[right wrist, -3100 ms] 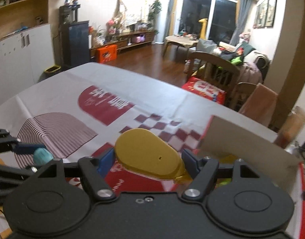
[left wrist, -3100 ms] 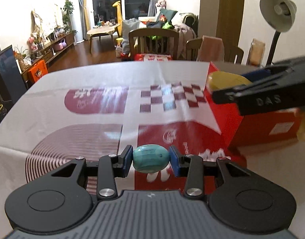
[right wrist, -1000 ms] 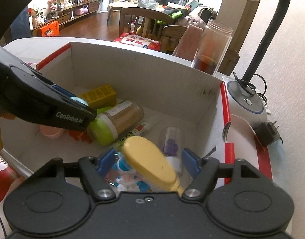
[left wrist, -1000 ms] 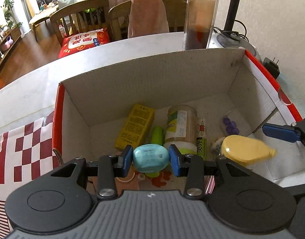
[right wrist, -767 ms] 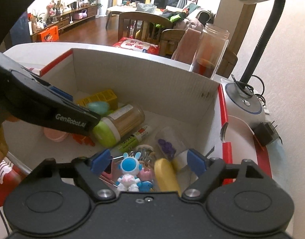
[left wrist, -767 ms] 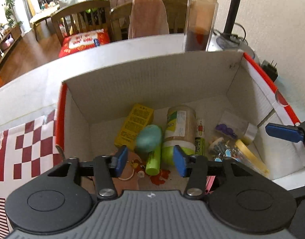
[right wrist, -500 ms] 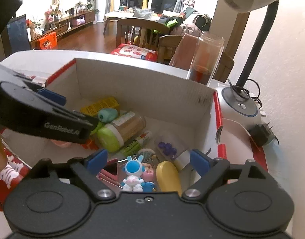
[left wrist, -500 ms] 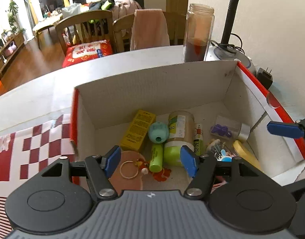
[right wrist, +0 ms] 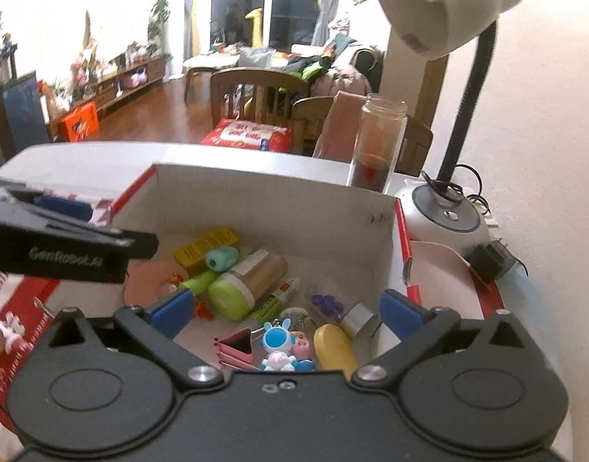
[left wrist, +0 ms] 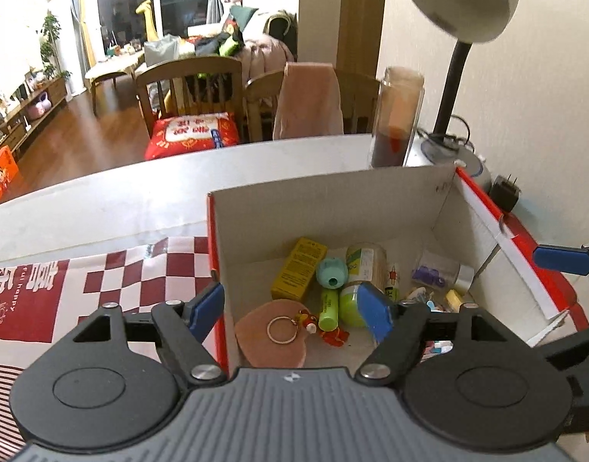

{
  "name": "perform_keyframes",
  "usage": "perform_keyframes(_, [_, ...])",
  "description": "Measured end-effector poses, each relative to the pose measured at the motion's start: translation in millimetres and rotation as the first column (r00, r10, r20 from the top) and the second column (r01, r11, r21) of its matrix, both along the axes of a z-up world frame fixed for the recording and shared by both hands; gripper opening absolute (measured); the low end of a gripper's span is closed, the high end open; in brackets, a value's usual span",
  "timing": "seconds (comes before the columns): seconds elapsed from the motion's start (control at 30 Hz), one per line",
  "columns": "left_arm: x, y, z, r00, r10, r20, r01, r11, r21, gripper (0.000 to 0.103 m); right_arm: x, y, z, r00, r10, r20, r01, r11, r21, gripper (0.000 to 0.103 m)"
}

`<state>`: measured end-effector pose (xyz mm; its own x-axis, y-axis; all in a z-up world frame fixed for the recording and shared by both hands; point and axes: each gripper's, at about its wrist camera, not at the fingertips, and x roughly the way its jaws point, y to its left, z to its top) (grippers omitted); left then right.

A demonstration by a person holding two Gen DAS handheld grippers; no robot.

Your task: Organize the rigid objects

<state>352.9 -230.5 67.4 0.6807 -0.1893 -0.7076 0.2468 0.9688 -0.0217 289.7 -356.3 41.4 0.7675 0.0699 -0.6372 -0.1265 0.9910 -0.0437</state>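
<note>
A red and white cardboard box [left wrist: 332, 200] [right wrist: 279, 200] holds several small objects. The teal egg-shaped object [left wrist: 332, 274] [right wrist: 220, 258] lies inside next to a yellow carton [left wrist: 299, 269]. The yellow oval object [right wrist: 334, 350] lies at the box's near right beside a blue and white toy figure [right wrist: 276, 346]. My left gripper [left wrist: 292, 310] is open and empty above the box's left wall. My right gripper [right wrist: 284, 313] is open and empty above the box's near side.
In the box also lie a green-lidded jar [right wrist: 248, 281], a green tube [left wrist: 328, 308], a pink disc with a key ring [left wrist: 271, 338] and pink clips [right wrist: 234, 350]. A glass jar [right wrist: 377, 142], a desk lamp [right wrist: 444, 208] and a plug [right wrist: 490, 258] stand behind it.
Both grippers opened and dropped their objects into the box: the teal object from the left, the yellow object from the right. Both then pulled back and up, jaws wider.
</note>
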Motion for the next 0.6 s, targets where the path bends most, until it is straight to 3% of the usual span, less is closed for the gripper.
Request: perform_keyframes(0.6, [-68,26,20,0.994,-0.035,0.104,0.042,0.997,-0.061,0.087,-53,-2,13,0.993,-0.098,0.067,0.095,0.994,0.055,0.103])
